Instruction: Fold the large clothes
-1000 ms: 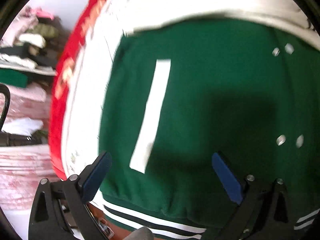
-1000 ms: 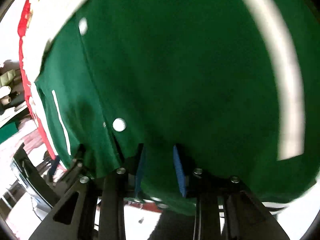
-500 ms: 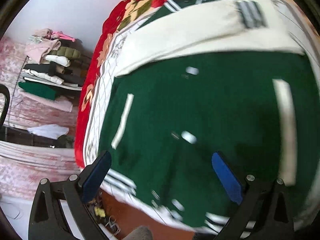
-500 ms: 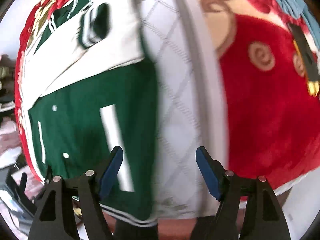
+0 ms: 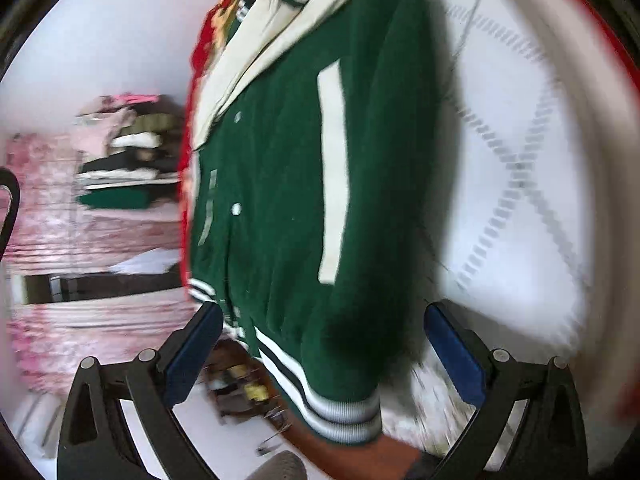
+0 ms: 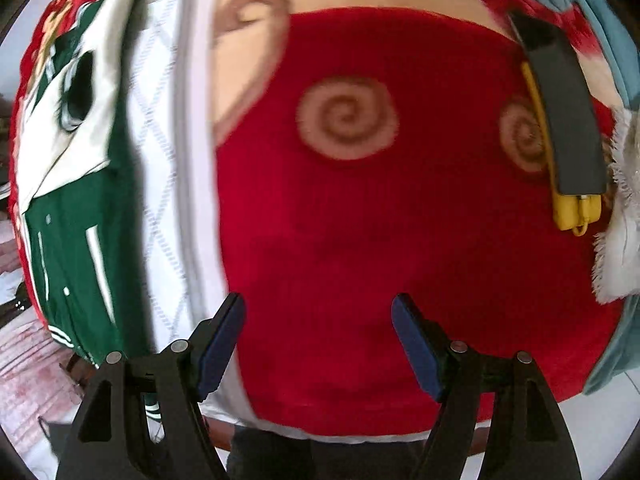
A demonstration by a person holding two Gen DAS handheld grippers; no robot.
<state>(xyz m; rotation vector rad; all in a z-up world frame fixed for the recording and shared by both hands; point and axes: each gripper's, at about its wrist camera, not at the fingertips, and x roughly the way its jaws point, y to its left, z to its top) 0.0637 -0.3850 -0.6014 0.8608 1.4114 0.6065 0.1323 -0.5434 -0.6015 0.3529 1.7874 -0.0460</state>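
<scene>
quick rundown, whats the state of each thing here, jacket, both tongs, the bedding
green jacket: lying flat on the bed, snapped shut, cream sleeve folded across its top, nothing gripping it
left tongs: open, empty, jacket hem in front of them
right tongs: open, empty, over the red blanket
white quilt: spread under the jacket
red blanket: spread flat beside the quilt
clothes on the shelf: folded, stacked

Jacket (image 5: 304, 184) lies flat on the quilted sheet (image 5: 520, 200), collar end far, hem near at the bed edge. Sheet sits on the blanket (image 6: 360, 240), which spreads to its right. A flat case (image 6: 568, 120) rests on the blanket's far right, a fluffy item (image 6: 620, 240) just beside it. Shelf with stacked clothes (image 5: 128, 160) stands left of the bed.
</scene>
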